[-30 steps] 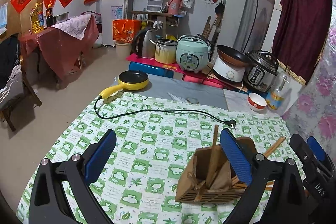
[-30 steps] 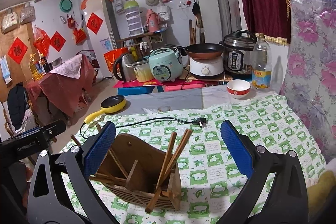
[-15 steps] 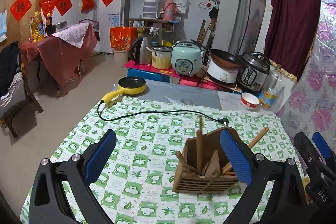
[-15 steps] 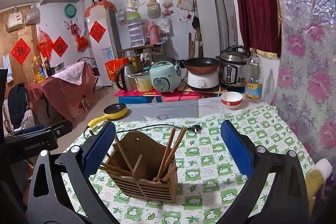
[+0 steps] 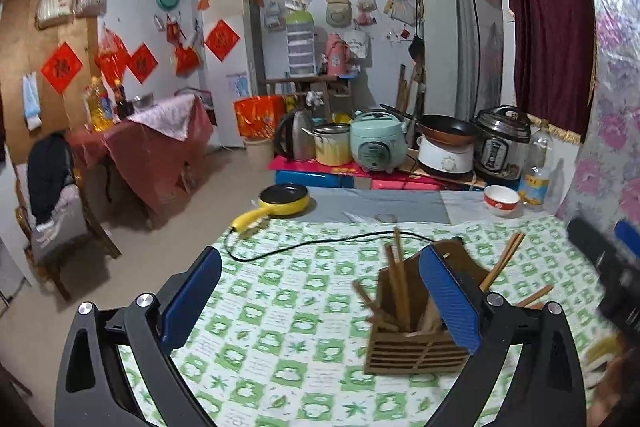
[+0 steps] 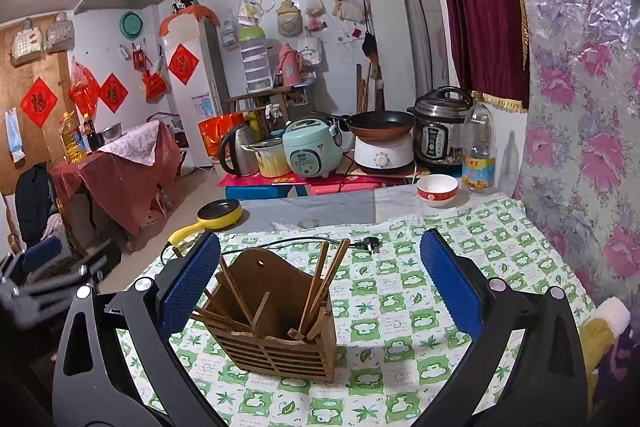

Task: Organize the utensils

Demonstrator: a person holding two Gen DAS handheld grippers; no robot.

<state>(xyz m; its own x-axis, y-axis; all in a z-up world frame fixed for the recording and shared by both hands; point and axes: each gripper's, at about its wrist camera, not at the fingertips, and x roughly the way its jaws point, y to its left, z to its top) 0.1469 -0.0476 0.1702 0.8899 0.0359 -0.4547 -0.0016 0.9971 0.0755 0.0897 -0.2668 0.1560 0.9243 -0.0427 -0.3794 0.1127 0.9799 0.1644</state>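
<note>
A wooden slatted utensil holder [image 6: 280, 343] stands on the green-checked tablecloth [image 6: 400, 327] with several wooden chopsticks [image 6: 320, 283] standing in its compartments. It also shows in the left wrist view [image 5: 412, 351], partly behind the right finger. My right gripper [image 6: 320, 291] is open and empty, held back from the holder and above the table. My left gripper [image 5: 320, 299] is open and empty, to the left of the holder. The right gripper's body [image 5: 608, 275] shows at the right edge of the left wrist view.
A black power cord [image 5: 320, 243] with its plug [image 6: 370, 245] lies across the cloth behind the holder. A yellow mini frying pan [image 5: 284, 201], a red-and-white bowl [image 6: 436, 189] and an oil bottle [image 6: 478, 151] stand at the table's far edge. Cookers sit beyond.
Both grippers have pulled back and tilted up, so the holder sits lower and farther in both views. Both stay open and empty; the holder stays upright on the cloth.
</note>
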